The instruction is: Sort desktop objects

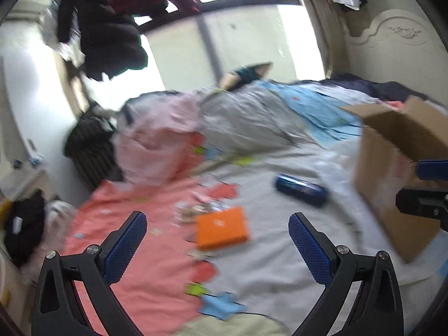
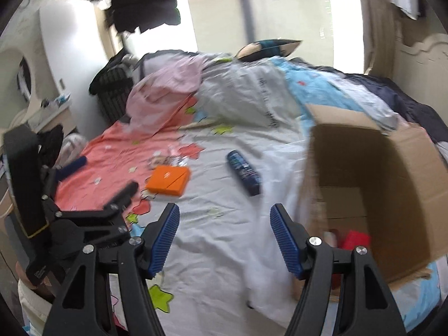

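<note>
An orange flat box (image 1: pixel 222 228) (image 2: pixel 168 180) lies on the bed sheet, with small packets (image 1: pixel 193 210) just beyond it. A dark blue bottle (image 1: pixel 301 189) (image 2: pixel 244 172) lies on its side to the right. An open cardboard box (image 1: pixel 397 168) (image 2: pixel 372 190) stands at the right, with a red item (image 2: pixel 355 240) inside. My left gripper (image 1: pixel 217 232) is open above the orange box, holding nothing. My right gripper (image 2: pixel 224 225) is open over the bare sheet, short of the bottle. The left gripper's body (image 2: pixel 84 212) shows at the left of the right wrist view.
Crumpled pink (image 1: pixel 159 145) and grey bedding (image 1: pixel 246 117) is piled at the far side of the bed. A pillow (image 2: pixel 268 46) lies by the window. Dark clothes hang above (image 1: pixel 106 28). A headboard (image 1: pixel 397 33) rises at the right; a side table (image 2: pixel 53 112) stands at the left.
</note>
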A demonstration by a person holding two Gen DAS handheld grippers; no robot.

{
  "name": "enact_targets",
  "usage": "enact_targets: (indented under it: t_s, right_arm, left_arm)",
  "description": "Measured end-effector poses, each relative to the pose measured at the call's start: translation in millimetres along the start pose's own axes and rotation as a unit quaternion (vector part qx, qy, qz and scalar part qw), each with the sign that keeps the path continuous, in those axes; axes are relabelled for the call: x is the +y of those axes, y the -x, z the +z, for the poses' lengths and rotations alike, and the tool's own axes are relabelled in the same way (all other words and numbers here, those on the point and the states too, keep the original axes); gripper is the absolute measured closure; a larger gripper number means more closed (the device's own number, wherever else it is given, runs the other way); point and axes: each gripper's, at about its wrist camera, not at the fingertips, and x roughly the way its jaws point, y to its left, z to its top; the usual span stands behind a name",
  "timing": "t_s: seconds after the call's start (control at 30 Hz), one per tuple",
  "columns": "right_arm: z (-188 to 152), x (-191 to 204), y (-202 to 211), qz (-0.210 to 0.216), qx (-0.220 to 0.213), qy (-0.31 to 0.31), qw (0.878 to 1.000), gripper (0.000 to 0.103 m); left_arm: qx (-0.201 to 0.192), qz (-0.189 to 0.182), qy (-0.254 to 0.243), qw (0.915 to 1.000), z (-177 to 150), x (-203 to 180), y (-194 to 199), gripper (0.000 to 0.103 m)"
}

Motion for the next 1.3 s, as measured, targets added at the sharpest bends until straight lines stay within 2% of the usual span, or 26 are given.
enact_targets:
  t_s: [0.1,0.17,0.27,0.3,0.4,0.5,0.57,0.63,0.77,0.87,1.07,1.3]
  right_arm:
    - [5,14,-22,0.008,0.018,0.011,1.000,0.039]
    - [9,19,-35,0.012,0.026,0.015,0.999,0.040]
    - [17,26,-54,0.012,0.033,0.023,0.999,0.040]
    - [21,27,-59,0.010,0.036,0.027,0.999,0.040]
    - [30,28,-76,0.003,0.041,0.036,0.999,0.040]
    - [38,23,-95,-0.001,0.050,0.033,0.998,0.040]
    - [44,18,-110,0.000,0.059,0.026,0.998,0.040]
    - [47,12,-125,-0.002,0.070,0.022,0.997,0.040]
    - [53,5,-156,-0.035,0.085,0.032,0.995,0.040]
    - [56,0,-175,-0.052,0.094,0.040,0.993,0.040]
    - [58,-2,-208,-0.015,0.120,0.032,0.992,0.040]
    - [60,-9,-230,-0.053,0.121,0.041,0.990,0.040]
  left_arm:
    - [0.011,-0.019,0.044,0.9988,-6,29,-10,0.000]
    - [0.061,-0.062,0.093,0.9919,-11,52,-29,0.000]
    - [0.140,-0.155,0.075,0.9751,-17,66,-62,0.000]
    - [0.144,-0.159,0.072,0.9741,-18,67,-66,0.000]
    - [0.136,-0.088,0.038,0.9861,-20,61,-76,0.000]
    - [0.150,-0.104,0.043,0.9822,-19,58,-91,0.000]
    - [0.165,-0.127,0.062,0.9762,-19,60,-108,0.000]
    - [0.175,-0.126,0.072,0.9738,-20,63,-122,0.000]
    - [0.200,-0.111,0.085,0.9698,-21,62,-156,0.000]
    - [0.223,-0.123,0.094,0.9625,-22,64,-175,0.000]
    - [0.228,-0.135,0.115,0.9573,-23,71,-199,0.000]
    - [0.246,-0.137,0.099,0.9543,-31,58,-221,0.000]
